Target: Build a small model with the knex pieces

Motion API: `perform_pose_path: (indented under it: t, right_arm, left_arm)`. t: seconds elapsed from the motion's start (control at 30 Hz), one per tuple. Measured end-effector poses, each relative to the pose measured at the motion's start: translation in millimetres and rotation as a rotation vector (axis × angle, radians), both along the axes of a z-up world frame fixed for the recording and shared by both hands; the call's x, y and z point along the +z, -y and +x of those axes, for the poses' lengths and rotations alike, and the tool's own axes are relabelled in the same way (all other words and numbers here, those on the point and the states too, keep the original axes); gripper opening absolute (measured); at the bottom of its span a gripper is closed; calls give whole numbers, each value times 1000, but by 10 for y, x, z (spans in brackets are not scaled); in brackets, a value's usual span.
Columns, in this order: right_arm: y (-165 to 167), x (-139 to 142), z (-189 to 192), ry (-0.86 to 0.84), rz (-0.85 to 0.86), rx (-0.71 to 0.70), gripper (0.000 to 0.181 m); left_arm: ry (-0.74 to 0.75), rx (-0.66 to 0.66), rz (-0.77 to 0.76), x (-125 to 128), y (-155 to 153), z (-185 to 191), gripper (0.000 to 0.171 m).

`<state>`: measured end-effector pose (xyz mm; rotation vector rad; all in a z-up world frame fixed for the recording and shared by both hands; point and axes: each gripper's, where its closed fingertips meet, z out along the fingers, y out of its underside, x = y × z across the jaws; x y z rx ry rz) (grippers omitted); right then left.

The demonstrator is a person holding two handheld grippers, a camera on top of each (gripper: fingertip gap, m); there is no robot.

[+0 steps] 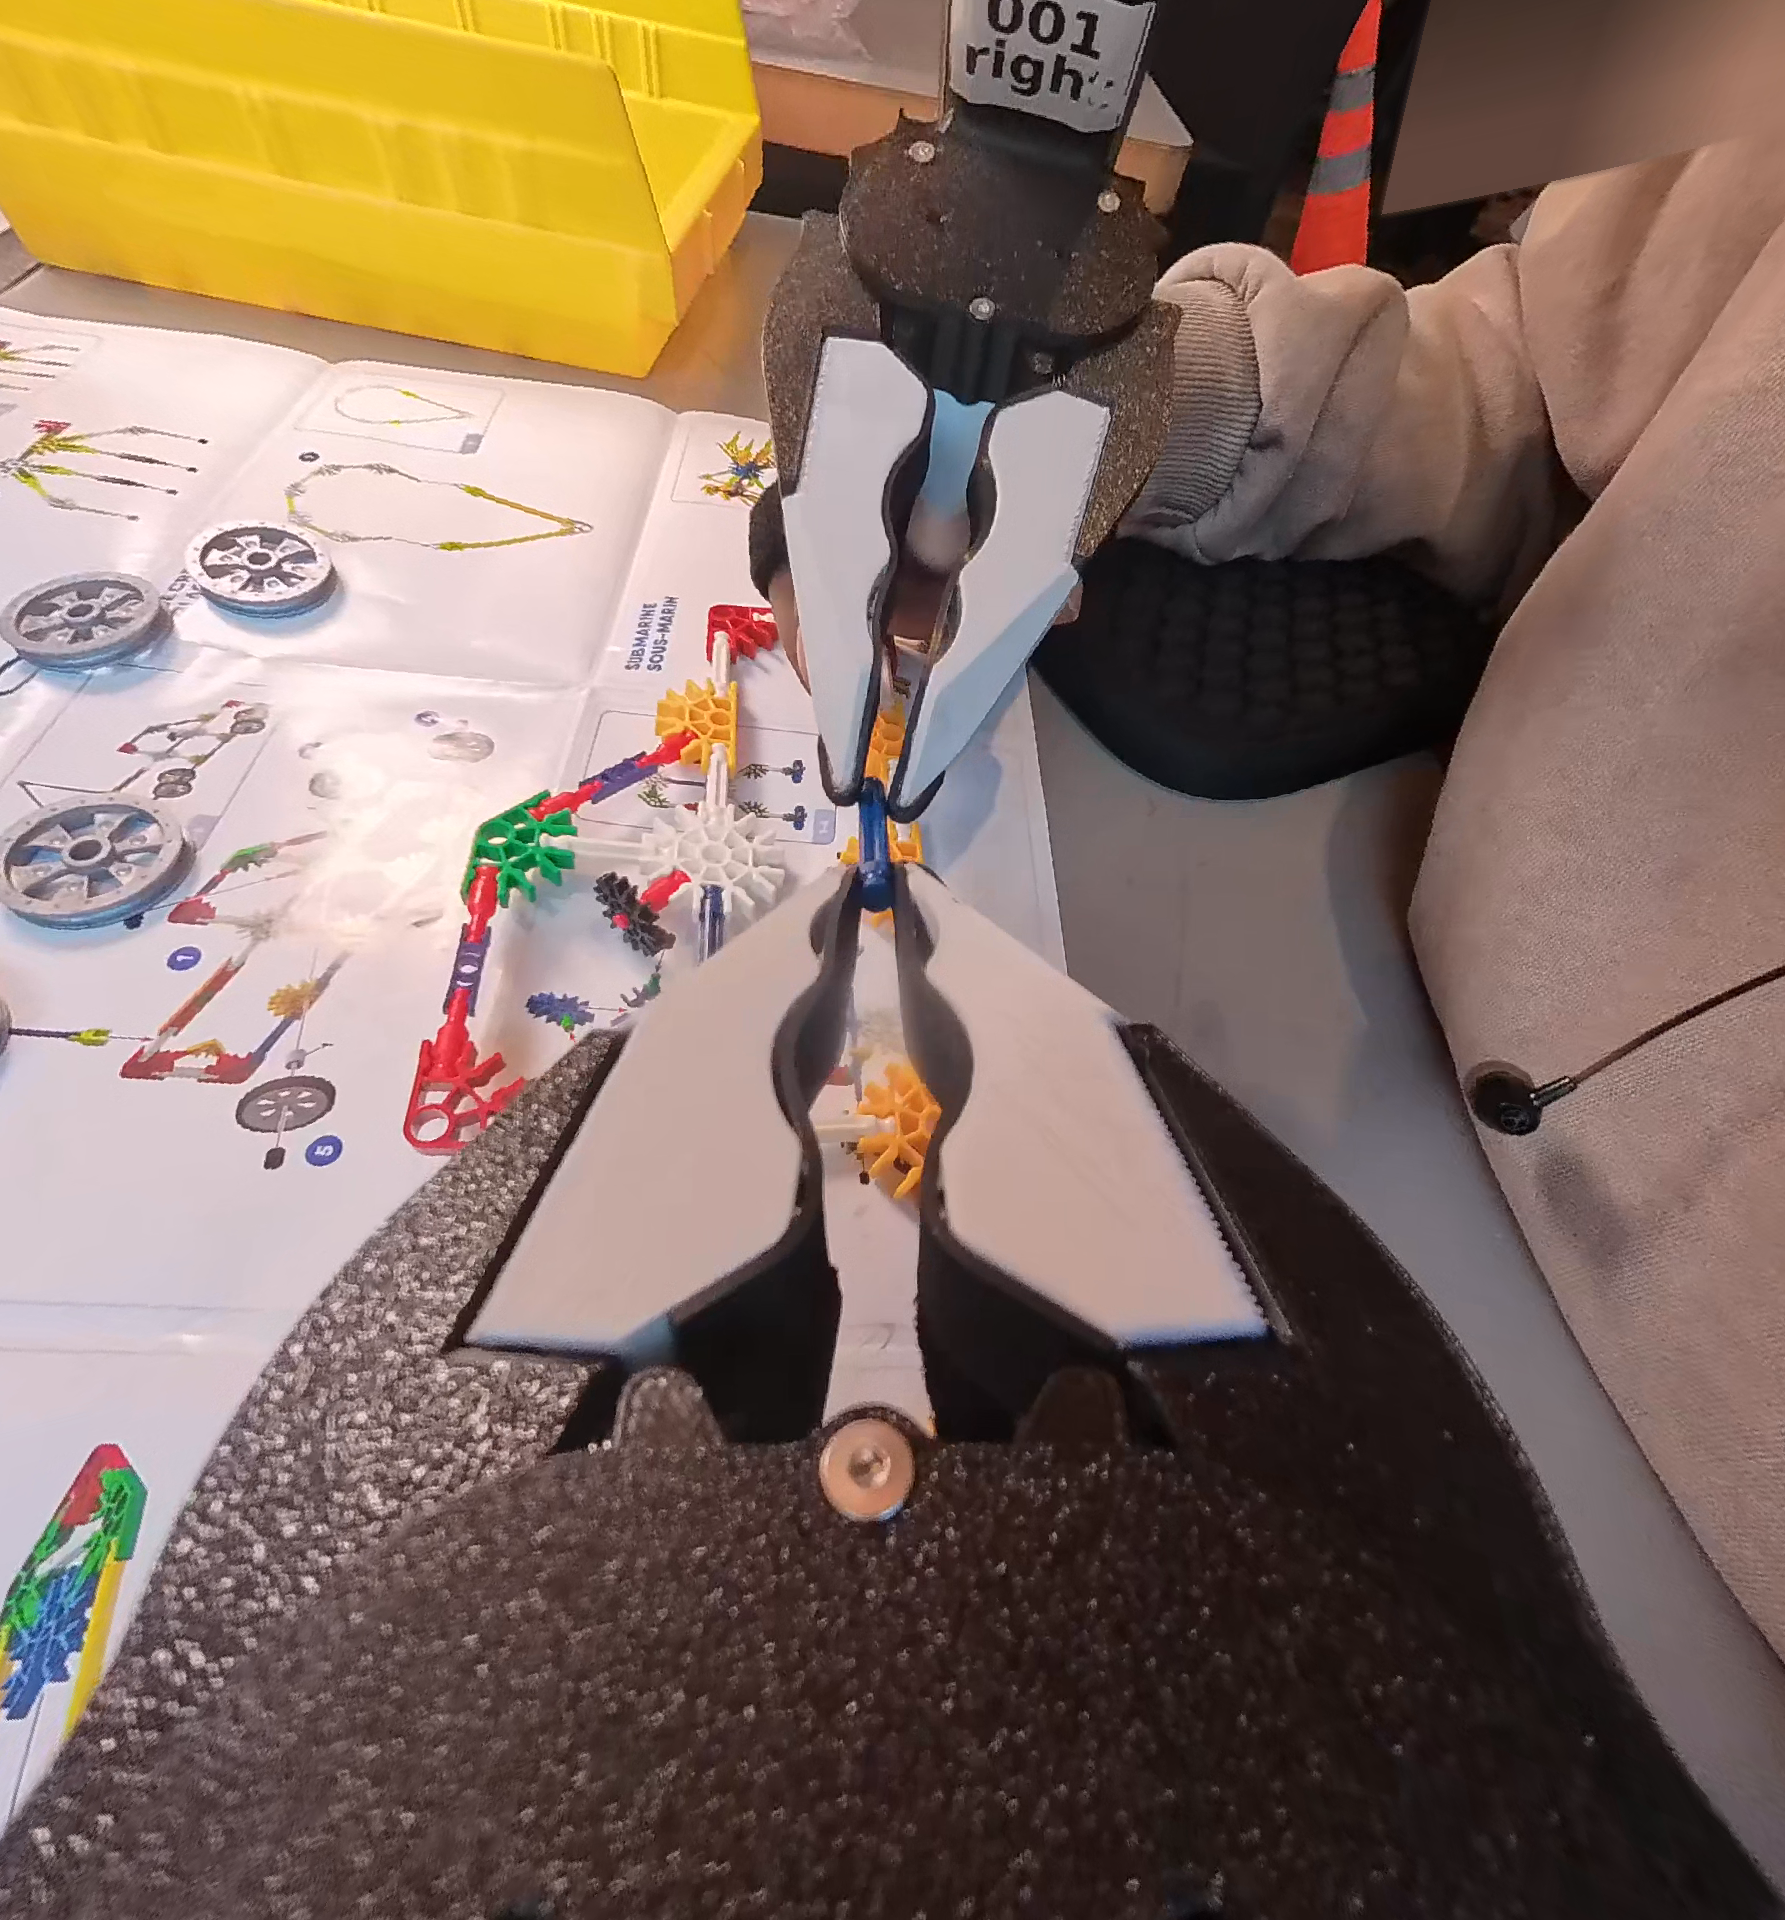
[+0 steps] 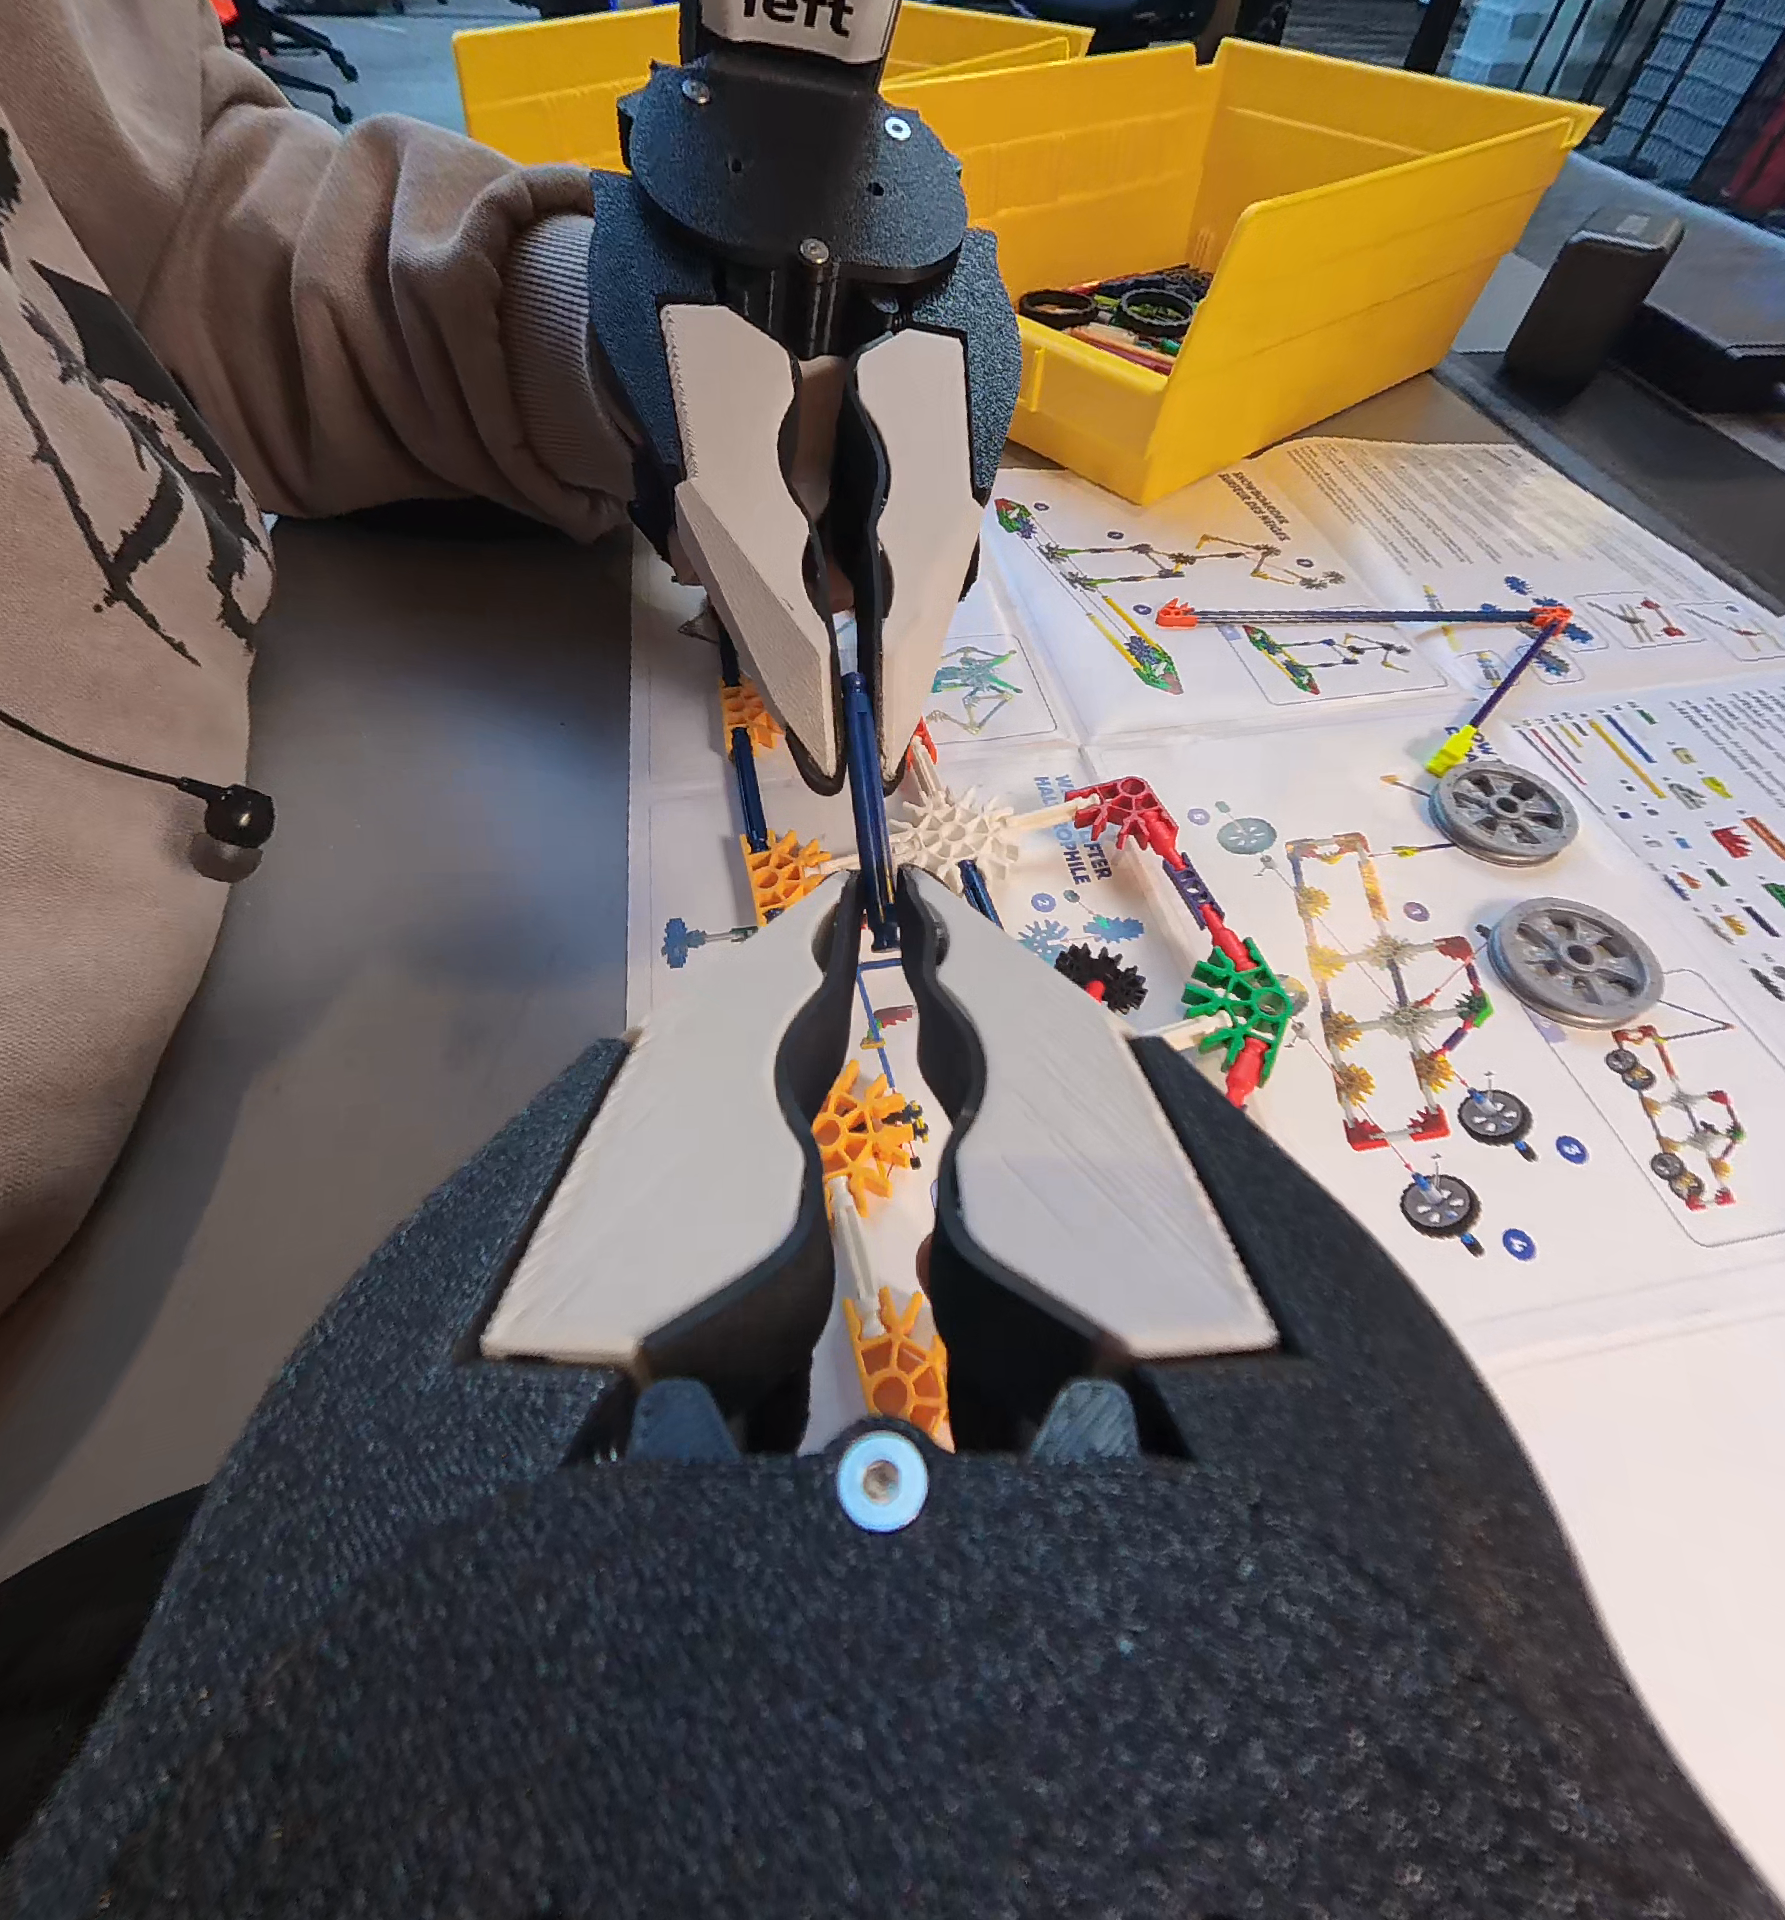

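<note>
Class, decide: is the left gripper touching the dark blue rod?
Touching. The left wrist view shows the left gripper closed on one end of the dark blue rod, fingertips pressed against it.

Two wrist cams facing each other, tip to tip, over the blue rod.
Left wrist view looks down along its left claw (image 1: 872, 883) at the blue rod (image 1: 872, 847), very close, with the yellow bin (image 1: 348, 187) beyond-left of the rod. Right wrist view looks back from the rod's opposite end along the right claw (image 2: 877, 894), equally close, bin beyond-right. Both share the rod, the instruction sheet (image 2: 1283, 582), the tabletop (image 1: 1231, 935) and the opposite claw.
</note>
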<state>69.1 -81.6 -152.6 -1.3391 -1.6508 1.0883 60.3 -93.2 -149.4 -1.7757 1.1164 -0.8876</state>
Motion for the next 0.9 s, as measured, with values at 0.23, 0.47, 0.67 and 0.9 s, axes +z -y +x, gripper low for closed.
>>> perform_pose_path:
  t: [0.23, 0.47, 0.67, 0.9]
  right_arm:
    - [-32, -55, -8, 32, 56, -23, 13]
    - [17, -135, -25, 85, 132, -7, 4]
    - [-184, -39, 34, 71, 142, -70, 3]
    - [-1036, -155, 278, 267, 250, -235, 3]
  left_arm:
    - [-54, 13, -1, -97, -21, -24, 3]
    - [-74, 6, 9, -105, 3, -1, 3]
    - [-56, 93, 37, -13, -137, -117, 10]
    - [-89, 309, 78, 159, -400, -736, 24]
